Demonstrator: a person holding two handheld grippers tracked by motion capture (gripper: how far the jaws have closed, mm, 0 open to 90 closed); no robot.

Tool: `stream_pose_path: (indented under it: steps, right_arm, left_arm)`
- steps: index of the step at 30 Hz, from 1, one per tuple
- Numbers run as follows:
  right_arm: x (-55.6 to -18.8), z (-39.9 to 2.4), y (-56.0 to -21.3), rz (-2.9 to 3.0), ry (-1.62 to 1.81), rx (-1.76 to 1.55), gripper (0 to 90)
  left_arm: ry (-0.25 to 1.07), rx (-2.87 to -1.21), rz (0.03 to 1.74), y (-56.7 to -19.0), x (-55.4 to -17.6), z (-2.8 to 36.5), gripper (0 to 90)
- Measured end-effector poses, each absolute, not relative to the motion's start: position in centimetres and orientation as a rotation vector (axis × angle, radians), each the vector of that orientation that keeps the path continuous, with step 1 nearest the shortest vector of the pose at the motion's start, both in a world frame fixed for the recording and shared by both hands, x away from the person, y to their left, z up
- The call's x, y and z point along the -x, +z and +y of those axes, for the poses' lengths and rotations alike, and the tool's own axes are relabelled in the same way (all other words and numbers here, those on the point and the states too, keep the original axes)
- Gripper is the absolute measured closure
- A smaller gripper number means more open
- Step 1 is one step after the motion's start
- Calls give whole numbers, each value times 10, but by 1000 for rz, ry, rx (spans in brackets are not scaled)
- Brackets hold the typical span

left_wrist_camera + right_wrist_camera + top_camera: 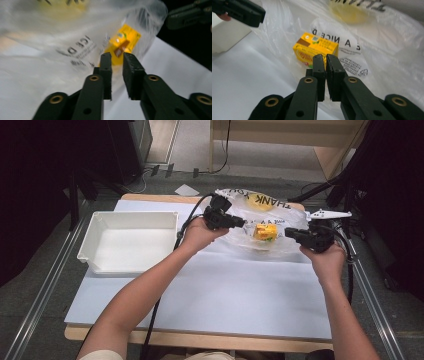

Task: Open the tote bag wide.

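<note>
The clear plastic bag (pixel 260 222) carries black print: "THANK YOU" in the high view, and "A NICE D" in the right gripper view (pixel 372 37), above a yellow smiley. Inside it lies a yellow carton (pixel 265 231) with a brown patch and green marks; its small lettering is too fine to read. The bag sits at the table's (pixel 225 290) far edge, with a white tray (pixel 127 241) well apart at the left. The left gripper (pixel 117 58) shows a narrow gap, with bag film at its tips, though a pinch cannot be told. The right gripper (pixel 325 61) is almost closed on the bag's film.
</note>
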State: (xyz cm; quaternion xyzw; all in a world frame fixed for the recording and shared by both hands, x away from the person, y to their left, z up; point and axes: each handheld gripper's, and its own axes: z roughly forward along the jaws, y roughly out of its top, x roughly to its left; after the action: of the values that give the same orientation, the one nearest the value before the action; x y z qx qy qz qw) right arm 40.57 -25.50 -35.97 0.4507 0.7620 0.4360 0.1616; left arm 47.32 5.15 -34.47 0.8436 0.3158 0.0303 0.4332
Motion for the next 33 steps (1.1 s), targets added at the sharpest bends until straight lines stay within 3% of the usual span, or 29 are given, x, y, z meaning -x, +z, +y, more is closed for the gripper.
stream_pose_path:
  steps: [6, 14, 19, 33]
  right_arm:
    - [-429, -247, -338, 2152, 1237, -1278, 883]
    - [-463, -242, -343, 2124, 1204, -1315, 883]
    - [-492, -248, -366, 2098, 1132, -1402, 885]
    - [-525, -254, -420, 2109, 1045, -1509, 885]
  left_arm:
    - [146, -2058, 854, -320, -502, 51, 844]
    - [185, -2066, 940, -341, -532, 45, 843]
    - [209, -2074, 1016, -371, -549, 37, 839]
    - [208, -2110, 1108, -432, -572, 24, 832]
